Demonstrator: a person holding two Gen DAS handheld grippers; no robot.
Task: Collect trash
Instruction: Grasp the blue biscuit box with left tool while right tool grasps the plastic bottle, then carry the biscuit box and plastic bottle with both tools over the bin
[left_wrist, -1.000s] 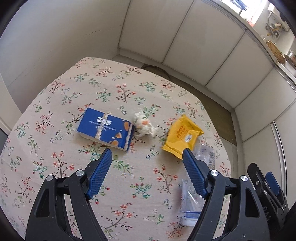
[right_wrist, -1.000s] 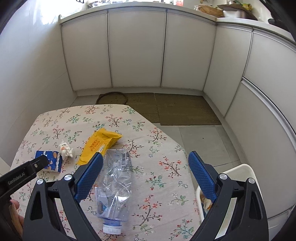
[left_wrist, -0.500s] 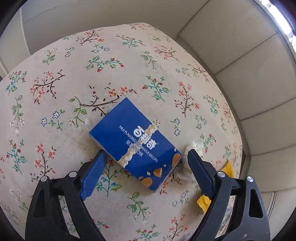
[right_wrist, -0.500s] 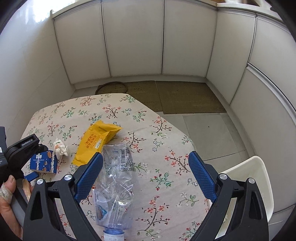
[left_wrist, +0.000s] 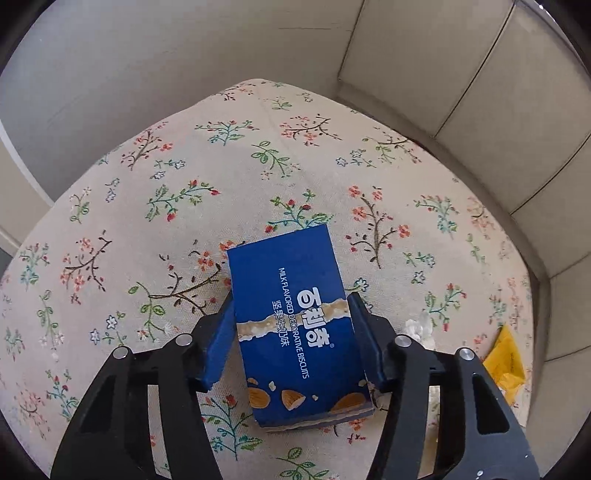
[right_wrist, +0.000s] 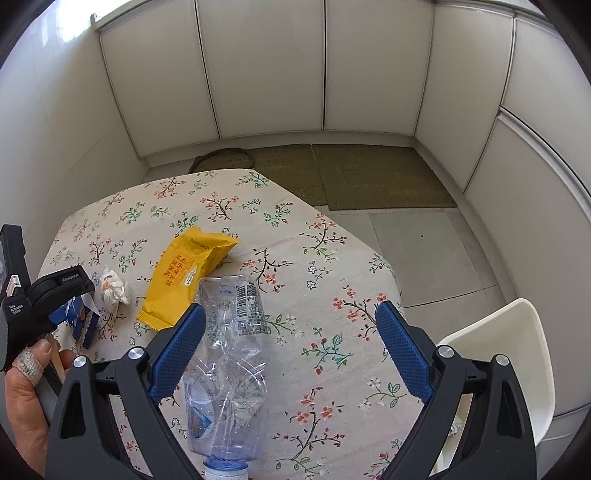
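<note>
While the left gripper (left_wrist: 291, 343) straddles the blue biscuit box (left_wrist: 295, 325), its jaws are closing across the box's short width; pads look at or nearly at the long side walls, and I can't tell whether they press yet. Crosswise makes sense: the narrow span fits the jaws, and the cardboard sides give flat faces to bite on. The box lies flat on the floral surface (left_wrist: 184, 177), almond end towards the camera.

Right gripper (right_wrist: 291, 350) is spread wide, nothing pinched. It hovers over the crushed clear bottle (right_wrist: 229, 354), which lies on its side, cap end nearest, partly under the left pad (looks like it's lined up as the next pick, my read).

Just beyond the bottle, touching or overlapping its far end: yellow snack wrapper (right_wrist: 188, 273). Left of that, a crumpled tissue wad (right_wrist: 112, 288), just beside the box.

White bin (right_wrist: 517, 354) sits off the surface's right edge, close to the right gripper, likely the drop point.

Further out: floor mats (right_wrist: 351, 173) and white cabinet doors (right_wrist: 258, 66).
</note>
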